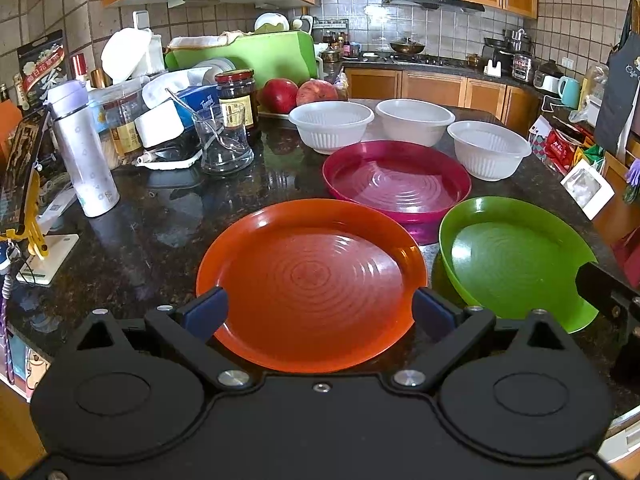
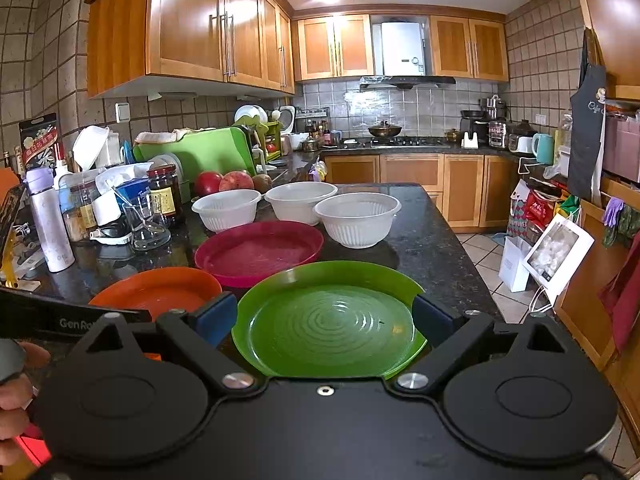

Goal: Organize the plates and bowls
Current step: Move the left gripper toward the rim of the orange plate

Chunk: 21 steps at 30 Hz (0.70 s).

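2 grippers wide open, nothing held | left gripper (image 1: 320, 312) straddles orange plate (image 1: 312, 280) dead ahead | right gripper (image 2: 324, 320) same on green plate (image 2: 328, 320) | both flat on counter (image 1: 160, 216)

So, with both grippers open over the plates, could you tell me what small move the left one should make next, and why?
Probably ease the left gripper forward and close on the near rim of the round orange plastic plate. Its blue pads sit apart on either side of that rim, nothing is held, and the plates lie unstacked on the dark stone counter.
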Each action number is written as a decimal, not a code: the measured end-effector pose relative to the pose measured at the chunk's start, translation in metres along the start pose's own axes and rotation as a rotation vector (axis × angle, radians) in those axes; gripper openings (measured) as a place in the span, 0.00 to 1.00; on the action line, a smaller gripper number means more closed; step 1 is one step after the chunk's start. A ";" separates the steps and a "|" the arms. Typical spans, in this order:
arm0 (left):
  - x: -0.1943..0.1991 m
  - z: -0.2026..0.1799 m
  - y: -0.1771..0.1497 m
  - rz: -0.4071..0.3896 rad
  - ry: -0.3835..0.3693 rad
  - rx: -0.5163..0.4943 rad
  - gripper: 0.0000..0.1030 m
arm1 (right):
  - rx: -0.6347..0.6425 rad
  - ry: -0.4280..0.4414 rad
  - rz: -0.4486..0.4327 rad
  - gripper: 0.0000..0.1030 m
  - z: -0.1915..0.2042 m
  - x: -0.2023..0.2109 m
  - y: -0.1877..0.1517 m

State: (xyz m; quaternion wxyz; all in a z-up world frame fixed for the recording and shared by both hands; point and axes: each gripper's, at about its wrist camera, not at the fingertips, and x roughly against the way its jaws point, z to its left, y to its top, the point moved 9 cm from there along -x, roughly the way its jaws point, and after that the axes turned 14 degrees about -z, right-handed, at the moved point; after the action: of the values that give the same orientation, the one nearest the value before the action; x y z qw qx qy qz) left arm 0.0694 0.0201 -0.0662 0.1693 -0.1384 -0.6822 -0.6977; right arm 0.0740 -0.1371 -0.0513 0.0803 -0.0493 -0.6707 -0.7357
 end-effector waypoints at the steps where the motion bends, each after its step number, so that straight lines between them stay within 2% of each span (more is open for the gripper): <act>1: -0.001 0.000 0.000 0.001 -0.001 0.002 0.94 | 0.000 0.001 -0.001 0.96 0.000 0.000 0.000; 21: 0.000 -0.001 0.000 0.001 -0.001 0.003 0.94 | 0.002 0.005 -0.012 0.96 0.000 0.001 0.002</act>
State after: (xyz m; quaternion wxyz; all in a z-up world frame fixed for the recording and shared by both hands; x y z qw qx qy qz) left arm 0.0698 0.0191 -0.0667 0.1695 -0.1387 -0.6831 -0.6967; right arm 0.0735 -0.1372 -0.0492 0.0779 -0.0432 -0.6715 -0.7356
